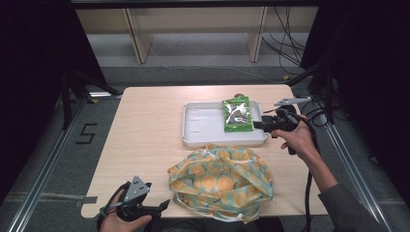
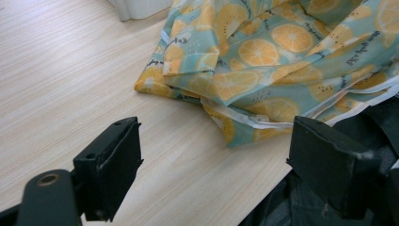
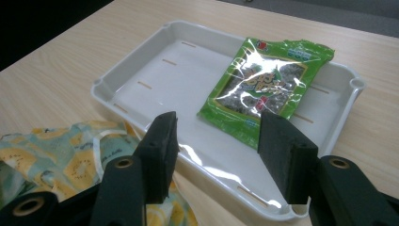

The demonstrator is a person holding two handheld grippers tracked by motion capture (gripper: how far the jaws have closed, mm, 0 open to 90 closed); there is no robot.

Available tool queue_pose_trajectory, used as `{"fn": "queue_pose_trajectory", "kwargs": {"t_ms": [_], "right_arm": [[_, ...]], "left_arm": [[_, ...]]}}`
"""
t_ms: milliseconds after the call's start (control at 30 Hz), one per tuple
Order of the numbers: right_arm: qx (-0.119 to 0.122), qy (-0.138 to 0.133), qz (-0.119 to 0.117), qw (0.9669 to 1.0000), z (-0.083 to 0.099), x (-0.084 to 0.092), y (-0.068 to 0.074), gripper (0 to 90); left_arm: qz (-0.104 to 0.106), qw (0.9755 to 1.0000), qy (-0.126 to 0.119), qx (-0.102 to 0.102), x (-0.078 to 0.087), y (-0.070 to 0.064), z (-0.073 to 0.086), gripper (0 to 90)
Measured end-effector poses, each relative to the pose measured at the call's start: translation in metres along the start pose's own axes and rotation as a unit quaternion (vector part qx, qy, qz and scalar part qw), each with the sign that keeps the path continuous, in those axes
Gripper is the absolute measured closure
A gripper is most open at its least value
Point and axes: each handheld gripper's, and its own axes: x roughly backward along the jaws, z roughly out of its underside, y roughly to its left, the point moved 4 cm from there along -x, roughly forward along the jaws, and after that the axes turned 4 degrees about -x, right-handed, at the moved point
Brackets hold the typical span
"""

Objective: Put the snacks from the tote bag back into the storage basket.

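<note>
The light wooden table [image 1: 145, 145] carries a crumpled cloth bag printed with orange slices on pale blue-green [image 1: 221, 182] at its near edge and a shallow white plastic tray [image 3: 141, 70] beyond it. A green crinkly snack packet [image 3: 266, 89] lies flat in the tray's right end. The right gripper [image 3: 216, 141] hovers at the tray's rim, jaws spread, the packet just ahead of them, untouched. The left gripper [image 2: 214, 165] sits low beside the bag, jaws wide apart over bare wood.

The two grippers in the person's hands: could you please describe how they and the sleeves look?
Both the left gripper and the right gripper are black, with blocky, flat-faced jaws and a grey three-cornered plate on top. A black cable trails from the right one along the forearm. The right arm wears a dark grey sleeve.
</note>
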Motion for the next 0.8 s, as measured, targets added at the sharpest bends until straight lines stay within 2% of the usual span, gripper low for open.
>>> {"fn": "queue_pose_trajectory", "kwargs": {"t_ms": [33, 67, 167, 267, 300, 333, 367, 433, 467, 533, 567, 667, 700, 733, 800], "right_arm": [[0.004, -0.001, 0.0, 1.0, 0.002, 0.001, 0.0, 48.5], [0.004, -0.002, 0.0, 1.0, 0.003, 0.001, 0.0, 48.5], [0.002, 0.002, 0.0, 1.0, 0.009, 0.003, 0.002, 48.1], [0.013, 0.007, 0.004, 0.9999, 0.014, 0.005, 0.001, 47.5], [0.0, 0.006, -0.002, 1.0, 0.016, 0.004, 0.003, 47.1], [0.009, 0.009, 0.0, 0.9999, 0.017, 0.006, 0.002, 46.9], [0.004, 0.008, -0.002, 1.0, 0.018, 0.006, 0.003, 46.9], [0.017, 0.009, 0.001, 0.9998, 0.02, 0.008, 0.002, 46.7], [0.014, -0.003, 0.002, 0.9999, 0.021, 0.007, 0.003, 46.6], [0.014, 0.009, 0.002, 0.9999, 0.024, 0.011, 0.002, 46.3], [0.011, 0.007, -0.004, 0.9999, 0.026, 0.012, 0.003, 46.0], [0.014, 0.004, 0.0, 0.9999, 0.029, 0.016, 0.003, 45.1], [0.004, 0.007, -0.003, 1.0, 0.03, 0.016, 0.005, 44.9], [0.005, -0.001, -0.004, 1.0, 0.031, 0.017, 0.005, 44.7], [0.001, 0.001, -0.005, 1.0, 0.033, 0.019, 0.006, 44.5]], "left_arm": [[0.0, 1.0, -0.004, 0.001, -0.001, 0.0, 0.0, 16.9], [-0.003, 0.9999, -0.007, 0.011, -0.001, -0.001, 0.0, 16.9], [-0.001, 1.0, -0.004, 0.007, -0.001, -0.001, 0.0, 16.9], [-0.002, 1.0, 0.0, 0.0, 0.0, 0.0, 0.0, 16.9], [-0.002, 1.0, -0.002, 0.0, 0.0, 0.0, 0.0, 16.9], [-0.003, 1.0, 0.001, -0.003, 0.001, 0.0, 0.0, 16.9], [-0.003, 1.0, 0.002, -0.002, 0.001, 0.0, 0.0, 16.9], [-0.003, 1.0, 0.003, 0.0, 0.001, 0.0, 0.0, 16.9], [-0.003, 1.0, 0.003, 0.0, 0.001, 0.0, 0.0, 16.9], [-0.002, 1.0, 0.001, 0.0, 0.001, 0.0, 0.0, 16.9], [-0.002, 1.0, 0.001, 0.0, 0.001, 0.0, 0.0, 16.9], [-0.002, 1.0, 0.001, 0.0, 0.001, 0.0, 0.0, 16.9], [-0.002, 1.0, 0.001, -0.001, 0.001, 0.0, 0.0, 16.9], [-0.002, 1.0, 0.001, -0.001, 0.001, 0.0, 0.0, 17.0], [-0.002, 1.0, 0.001, -0.001, 0.001, 0.0, 0.0, 16.9]]}}
